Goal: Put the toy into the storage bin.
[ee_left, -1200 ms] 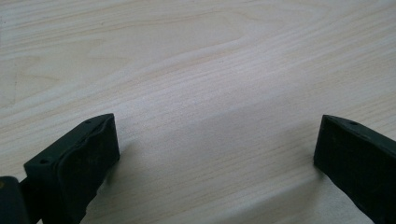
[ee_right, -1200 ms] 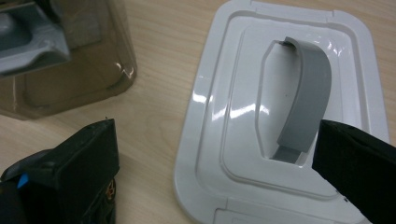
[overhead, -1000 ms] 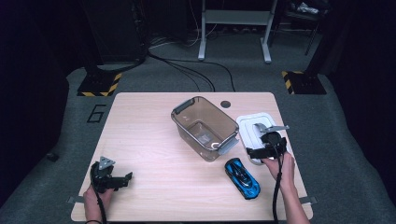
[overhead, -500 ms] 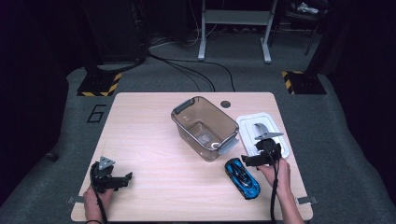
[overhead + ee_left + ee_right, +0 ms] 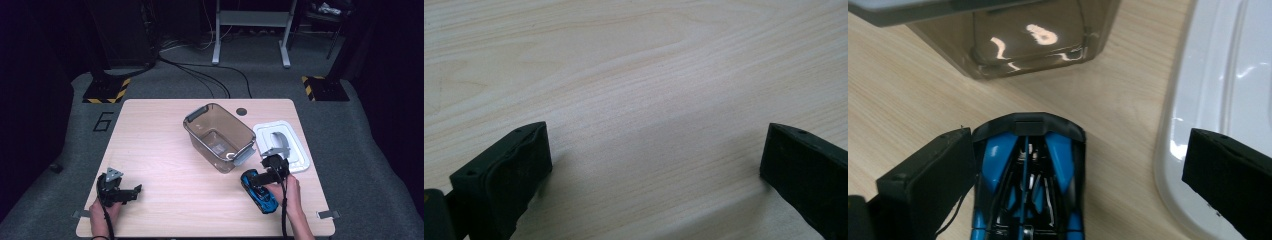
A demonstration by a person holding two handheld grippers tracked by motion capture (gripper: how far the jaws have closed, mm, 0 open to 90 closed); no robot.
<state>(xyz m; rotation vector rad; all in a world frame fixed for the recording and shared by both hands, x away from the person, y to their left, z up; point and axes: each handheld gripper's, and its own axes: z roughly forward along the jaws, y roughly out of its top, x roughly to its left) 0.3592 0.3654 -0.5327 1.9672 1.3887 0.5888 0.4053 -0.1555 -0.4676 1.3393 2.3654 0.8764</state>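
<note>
While the left gripper [image 5: 131, 190] rests wide open on bare table [image 5: 160, 130], the right gripper [image 5: 1075, 175], jaws spread, straddles a blue toy car [image 5: 1029, 175] beside the bin [image 5: 220, 135], seemingly poised to grasp.

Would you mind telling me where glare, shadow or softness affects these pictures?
High view: the table is evenly lit, the room behind very dark. Right gripper view: bright glare spots on the clear bin and a sheen on the white lid; the blue toy car is sharp. Left gripper view: soft shadows on the wood beside the left hand-held gripper, jaw edges slightly blurred.
</note>
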